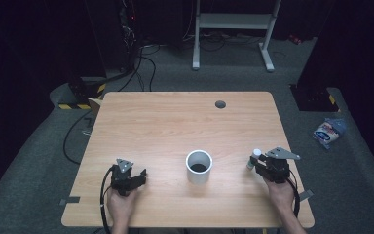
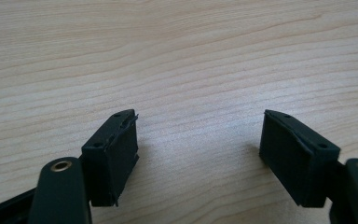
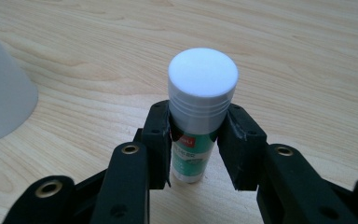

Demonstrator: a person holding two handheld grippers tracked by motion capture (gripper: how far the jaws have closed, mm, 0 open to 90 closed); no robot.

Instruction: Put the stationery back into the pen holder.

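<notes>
One glue stick [image 3: 196, 126] stands upright, cap up; right claw [image 3: 195, 140] pinching it.

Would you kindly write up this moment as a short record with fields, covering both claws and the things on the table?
surface: wooden table
right claw: shut on the glue stick, jaws pressing its green-labelled body below the white cap
glue stick pose: upright, base on the table, near the right edge
left claw: open, nothing between its jaws, low over bare wood
white cup: upright at the table's middle front, between the two claws, touched by neither
cup contents: something dark inside, too small to identify
</notes>
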